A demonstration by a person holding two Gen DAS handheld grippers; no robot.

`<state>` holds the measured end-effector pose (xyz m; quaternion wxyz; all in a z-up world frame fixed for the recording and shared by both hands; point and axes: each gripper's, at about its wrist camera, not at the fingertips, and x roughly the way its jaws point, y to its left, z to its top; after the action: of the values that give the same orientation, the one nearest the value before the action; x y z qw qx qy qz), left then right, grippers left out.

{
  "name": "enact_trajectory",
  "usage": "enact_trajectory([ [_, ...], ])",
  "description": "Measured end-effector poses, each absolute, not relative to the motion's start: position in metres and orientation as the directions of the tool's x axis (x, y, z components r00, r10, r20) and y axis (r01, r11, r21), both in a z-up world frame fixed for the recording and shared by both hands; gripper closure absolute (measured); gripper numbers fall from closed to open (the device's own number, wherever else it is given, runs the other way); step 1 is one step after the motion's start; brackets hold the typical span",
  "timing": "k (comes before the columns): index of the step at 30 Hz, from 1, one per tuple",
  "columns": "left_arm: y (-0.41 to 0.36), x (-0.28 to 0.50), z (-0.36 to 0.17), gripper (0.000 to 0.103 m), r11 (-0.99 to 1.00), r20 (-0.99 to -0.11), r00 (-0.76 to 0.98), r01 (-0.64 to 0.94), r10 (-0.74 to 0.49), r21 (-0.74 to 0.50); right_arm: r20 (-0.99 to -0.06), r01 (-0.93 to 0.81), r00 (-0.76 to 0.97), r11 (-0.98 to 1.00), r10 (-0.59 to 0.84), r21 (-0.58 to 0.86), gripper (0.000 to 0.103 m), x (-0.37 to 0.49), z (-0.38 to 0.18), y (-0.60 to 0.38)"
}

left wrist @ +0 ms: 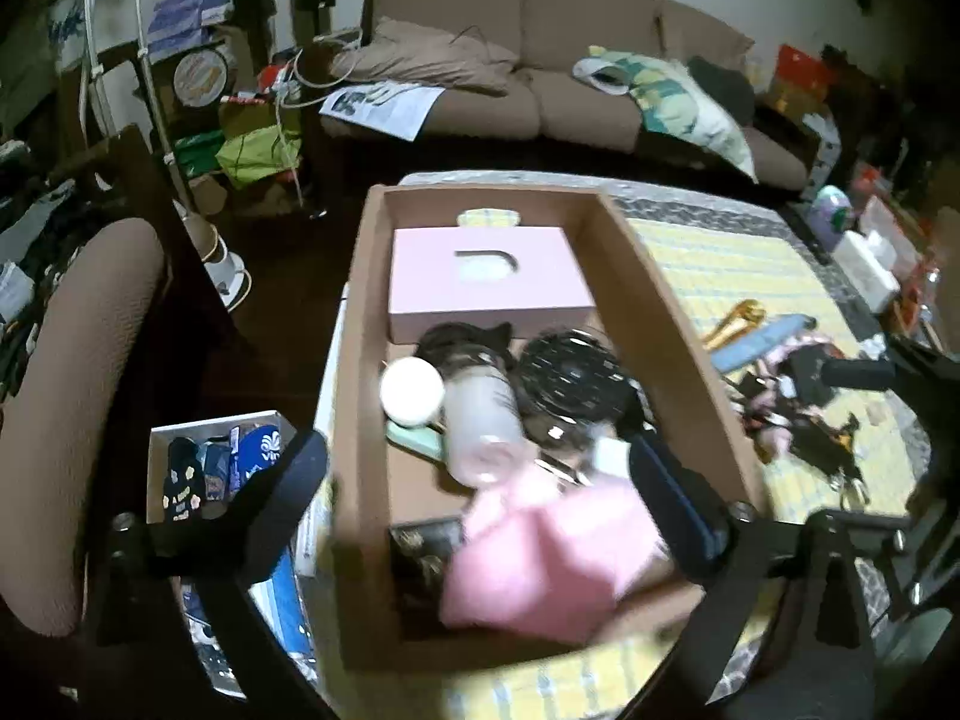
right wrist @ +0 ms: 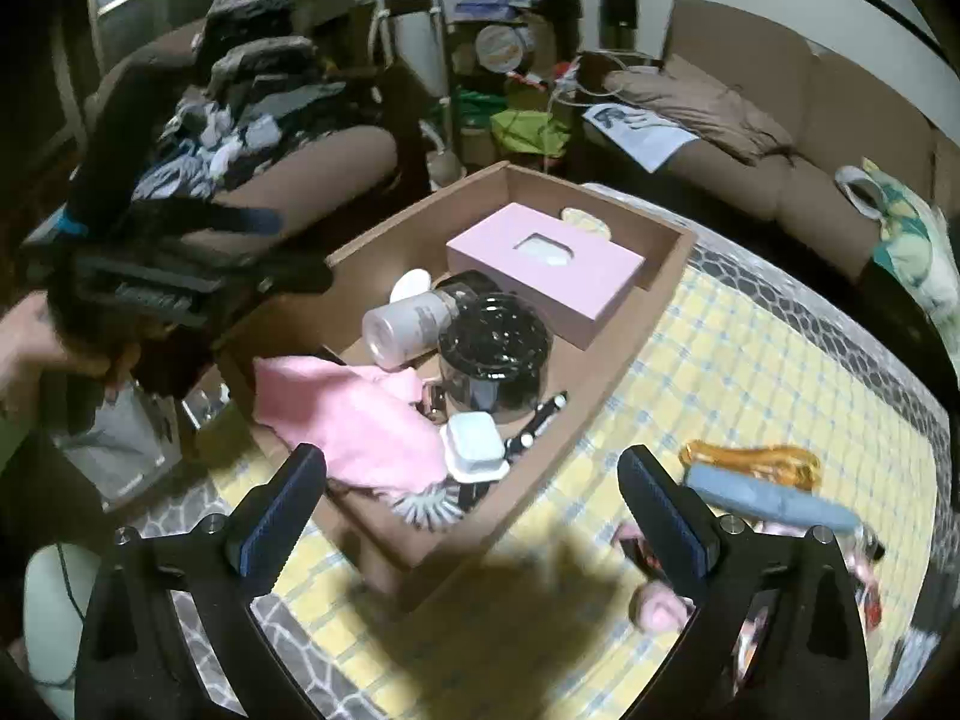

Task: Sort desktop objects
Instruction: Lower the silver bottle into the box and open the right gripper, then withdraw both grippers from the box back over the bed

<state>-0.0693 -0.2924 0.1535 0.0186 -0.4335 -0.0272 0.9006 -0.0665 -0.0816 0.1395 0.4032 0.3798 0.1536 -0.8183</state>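
Yellow-checked tablecloth (right wrist: pixel 750 372) before brown sofa (left wrist: pixel 540 30)

The cardboard box (right wrist: pixel 606 354) is plain brown. Inside the box, the tissue box (right wrist: pixel 540 270) is pale pink, the cloth (right wrist: pixel 360 420) a brighter pink, the bottle (right wrist: pixel 405 324) white, and the round jar (right wrist: pixel 495 354) glossy black. Beneath the box, the tablecloth (right wrist: pixel 750 372) shows a yellow check with pale blue lines and a grey hexagon border. Behind the box, the sofa (left wrist: pixel 540 30) is brown.

Partial "vin" shows on a blue packet (left wrist: pixel 261 450).
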Motion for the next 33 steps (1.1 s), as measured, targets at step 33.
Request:
enact_trajectory([
  [33,-0.058,0.020,0.118,0.000,-0.945,-0.767,-0.564,-0.279,0.306,-0.172,-0.693,0.293,-0.617,-0.926,-0.373,0.238,0.000,-0.002,0.130,0.211],
])
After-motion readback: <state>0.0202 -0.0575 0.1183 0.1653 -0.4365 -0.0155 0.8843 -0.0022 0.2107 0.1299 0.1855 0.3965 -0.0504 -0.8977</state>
